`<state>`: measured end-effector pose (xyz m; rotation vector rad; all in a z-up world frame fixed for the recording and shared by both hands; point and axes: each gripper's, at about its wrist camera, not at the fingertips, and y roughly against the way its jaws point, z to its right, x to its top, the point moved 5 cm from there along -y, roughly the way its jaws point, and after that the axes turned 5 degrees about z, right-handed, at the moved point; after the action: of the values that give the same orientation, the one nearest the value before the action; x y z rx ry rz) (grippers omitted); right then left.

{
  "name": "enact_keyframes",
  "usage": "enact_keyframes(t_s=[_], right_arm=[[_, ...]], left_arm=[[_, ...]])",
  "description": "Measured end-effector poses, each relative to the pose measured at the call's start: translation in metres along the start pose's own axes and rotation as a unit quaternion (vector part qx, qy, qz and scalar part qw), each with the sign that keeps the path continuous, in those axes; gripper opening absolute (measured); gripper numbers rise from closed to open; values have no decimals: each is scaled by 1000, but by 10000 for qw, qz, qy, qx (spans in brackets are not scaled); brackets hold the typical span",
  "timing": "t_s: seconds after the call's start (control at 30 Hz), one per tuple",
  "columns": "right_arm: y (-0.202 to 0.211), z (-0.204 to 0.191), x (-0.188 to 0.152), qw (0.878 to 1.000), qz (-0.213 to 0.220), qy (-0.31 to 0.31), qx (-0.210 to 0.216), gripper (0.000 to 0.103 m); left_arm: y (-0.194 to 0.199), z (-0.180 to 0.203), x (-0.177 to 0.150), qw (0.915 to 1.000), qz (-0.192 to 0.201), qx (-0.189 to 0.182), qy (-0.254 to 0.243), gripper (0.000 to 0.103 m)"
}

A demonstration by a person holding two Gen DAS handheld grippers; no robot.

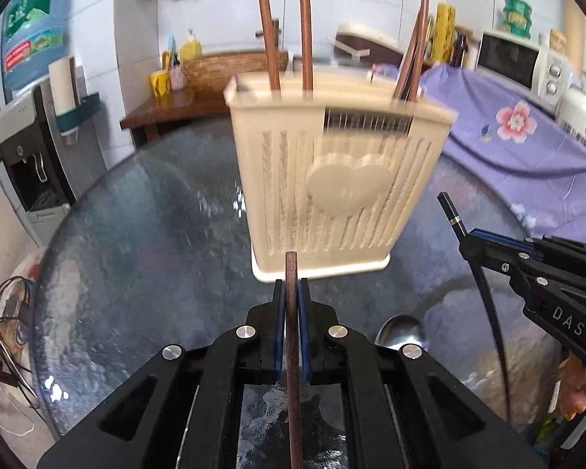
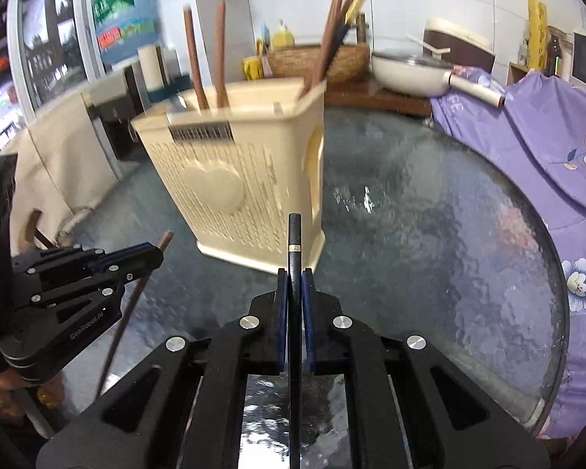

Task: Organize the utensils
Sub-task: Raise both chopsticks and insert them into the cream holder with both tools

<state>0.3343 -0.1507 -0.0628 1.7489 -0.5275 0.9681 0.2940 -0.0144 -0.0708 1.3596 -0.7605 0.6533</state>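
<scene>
Left wrist view: a brown chopstick (image 1: 292, 312) runs straight up the middle of the frame, clamped between the blue pads of the left gripper (image 1: 292, 293), its tip ending in front of the base of the cream utensil holder (image 1: 340, 179). The holder stands upright on the glass counter (image 1: 144, 242) at 12 o'clock from the gripper, its slatted front marked with a raised heart. More brown chopsticks (image 1: 268, 35) stand in its left part, and another bunch leans in its right corner. At 3 o'clock the right gripper (image 1: 470, 240) is clenched on a black chopstick (image 1: 451, 215) with a silver band. A metal spoon (image 1: 400, 330) lies on the counter at 4 o'clock, partly hidden by the left gripper.

In the right wrist view the black chopstick (image 2: 294, 273) is pinched upright between the right gripper (image 2: 294, 293) pads, near the holder (image 2: 238, 179) at 11 o'clock. The left gripper (image 2: 152, 256) sits at 9 o'clock, grasping the brown chopstick (image 2: 136, 293) at a slant. A white pan (image 2: 410, 72) rests on a wooden bench beyond the counter (image 2: 429, 234), and a purple flowered cloth (image 2: 547, 148) lies at 2 o'clock.
</scene>
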Motion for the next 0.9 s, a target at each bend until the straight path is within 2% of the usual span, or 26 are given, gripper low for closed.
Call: enact_keyframes(t_s=[0.2,0.47,0.9], right_arm=[[45,-5,26,9984,515,-36,236,8],[94,-17,41,9945,927,56,491,8],[121,-24,45,9922,1047,49,671,8]], left_arm=[[46,2,22,9983,551,-128,103,7],[99,10,41,9928,1146,-331,95,7],[128,13,50,9881,1467,-466,-37,7]])
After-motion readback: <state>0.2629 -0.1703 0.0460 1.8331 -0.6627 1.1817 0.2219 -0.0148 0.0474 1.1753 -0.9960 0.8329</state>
